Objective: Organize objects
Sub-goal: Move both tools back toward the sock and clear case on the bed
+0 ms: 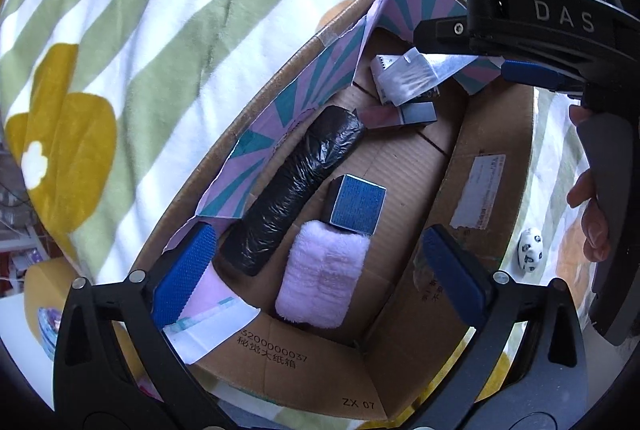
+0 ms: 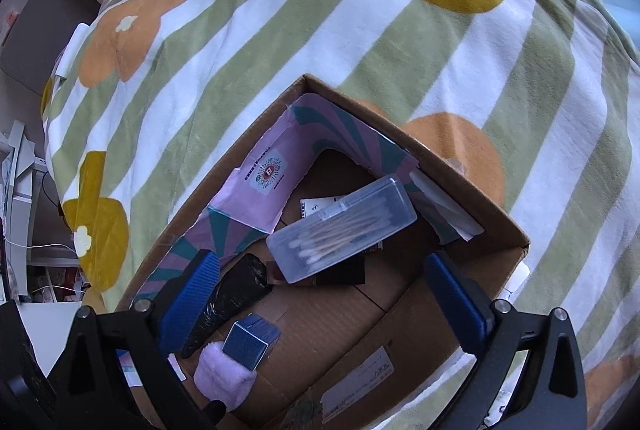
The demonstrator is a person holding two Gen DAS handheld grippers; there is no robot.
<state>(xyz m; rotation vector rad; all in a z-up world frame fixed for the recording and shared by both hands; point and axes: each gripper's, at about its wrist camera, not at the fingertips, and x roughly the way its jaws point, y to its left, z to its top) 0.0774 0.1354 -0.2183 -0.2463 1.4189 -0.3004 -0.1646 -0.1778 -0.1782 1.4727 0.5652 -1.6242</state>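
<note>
On the far left lies the fleece blanket (image 1: 132,42) with green stripes and mustard and orange flowers, spread as the soft surface on which the open brown cardboard box (image 1: 472,166) sits. Against the box's left wall, lined with purple-and-teal printed paper, a long roll of black plastic bags (image 1: 292,190) is laid lengthwise, probably to keep the floor free. Just right of it a folded pale pink fluffy cloth (image 1: 320,274) lies flat, and a small blue-faced cube-shaped carton (image 1: 358,204) stands at the cloth's far end. Further back, a clear plastic case of cotton swabs (image 2: 342,230) rests tilted across darker small packets in the box's far corner, so it looks dropped in rather than squared up. The left gripper (image 1: 320,270) hangs over the cloth with its blue pads spread wide and nothing between them; the right gripper (image 2: 328,302) points down into the box beside it, equally wide and empty. Outside the box's right wall, a small white ceramic figure with black spots (image 1: 530,250) is not yet packed.
</note>
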